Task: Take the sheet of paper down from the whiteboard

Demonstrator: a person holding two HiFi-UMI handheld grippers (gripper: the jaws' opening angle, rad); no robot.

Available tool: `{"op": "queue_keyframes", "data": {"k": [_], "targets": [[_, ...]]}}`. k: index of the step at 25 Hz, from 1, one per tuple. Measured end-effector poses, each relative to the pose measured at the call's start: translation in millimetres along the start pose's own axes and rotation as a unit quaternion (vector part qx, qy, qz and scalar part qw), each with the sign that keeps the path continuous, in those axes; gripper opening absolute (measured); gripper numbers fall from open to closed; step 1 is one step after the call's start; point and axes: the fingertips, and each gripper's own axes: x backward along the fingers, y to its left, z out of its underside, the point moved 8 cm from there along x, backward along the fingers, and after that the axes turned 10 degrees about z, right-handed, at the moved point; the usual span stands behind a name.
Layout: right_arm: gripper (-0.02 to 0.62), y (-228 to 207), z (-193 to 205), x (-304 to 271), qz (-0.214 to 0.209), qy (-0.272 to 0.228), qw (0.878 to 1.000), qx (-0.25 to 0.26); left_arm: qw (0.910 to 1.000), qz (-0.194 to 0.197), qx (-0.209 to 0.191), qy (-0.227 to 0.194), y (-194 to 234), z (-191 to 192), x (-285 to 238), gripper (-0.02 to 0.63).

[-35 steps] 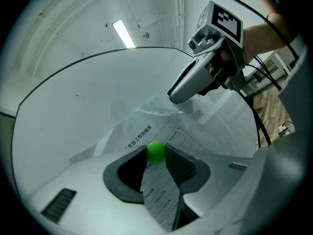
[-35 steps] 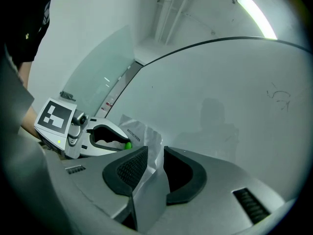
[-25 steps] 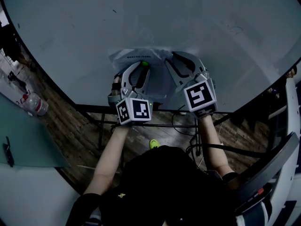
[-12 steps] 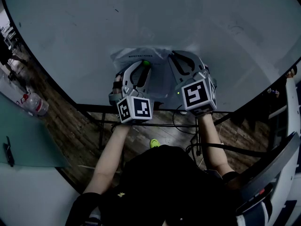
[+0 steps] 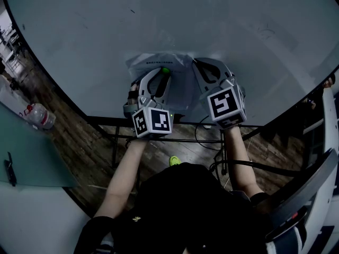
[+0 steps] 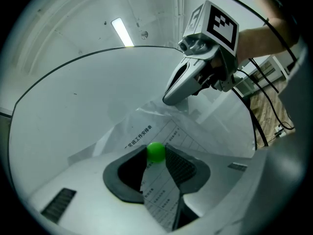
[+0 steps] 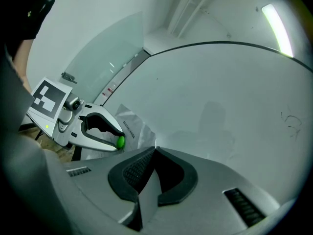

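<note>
A crumpled printed sheet of paper [image 5: 157, 63] hangs on the whiteboard [image 5: 95, 30], pinned under a round green magnet [image 5: 164, 71]. My left gripper [image 5: 164, 74] points level at the board. It is shut on the green magnet [image 6: 156, 152], and the sheet of paper [image 6: 159, 192] runs down between its pads. My right gripper [image 5: 195, 64] is at the sheet's upper right corner. Its jaws have just been closing and now pinch a strip of the sheet of paper [image 7: 146, 190] at the right gripper [image 7: 155, 149] tips. The left gripper [image 7: 117, 142] shows beside it.
The whiteboard stands on a dark metal frame [image 5: 159, 140] above a wooden floor. A plastic bottle [image 5: 39, 116] lies at the left near a pale panel [image 5: 26, 157]. A chair [image 5: 312, 184] stands at the right. Cables [image 5: 212, 142] trail under the board.
The right gripper's jaws, wide open a second ago at the paper's right corner, have closed onto the paper. Its marker cube rolled slightly. The left gripper has stayed on the magnet.
</note>
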Motion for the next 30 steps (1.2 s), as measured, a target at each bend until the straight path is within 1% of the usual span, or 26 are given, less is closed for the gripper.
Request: {"op": "queue_keyframes", "data": {"k": [5, 13, 20, 22, 25, 30], "targets": [[0.018, 0.2, 4.3, -0.6, -0.001, -0.011, 1.000, -0.017, 1.0000, 0.001, 0.001, -0.001, 0.4, 0.2, 0.2, 0.130], [0.017, 1.1, 4.0, -0.3, -0.002, -0.010, 0.999, -0.031, 0.9999, 0.010, -0.004, -0.001, 0.6, -0.5, 3.3, 0.124], [0.017, -0.1, 7.4, -0.7, -0.006, -0.006, 1.000, -0.022, 0.9997, 0.018, -0.007, -0.017, -6.5, -9.3, 16.7, 0.126], [0.017, 0.2, 7.1, -0.4, -0.006, -0.007, 1.000, -0.023, 0.9996, 0.021, 0.001, -0.021, -8.1, -9.9, 21.4, 0.126], [0.017, -0.3, 6.6, 0.5, -0.007, -0.008, 1.000, -0.027, 0.9989, 0.025, 0.024, -0.031, -8.6, -11.1, 28.2, 0.126], [0.017, 1.8, 7.4, 0.9, -0.010, -0.006, 0.999, -0.034, 0.9988, 0.028, 0.026, -0.031, -10.8, -13.2, 35.7, 0.126]]}}
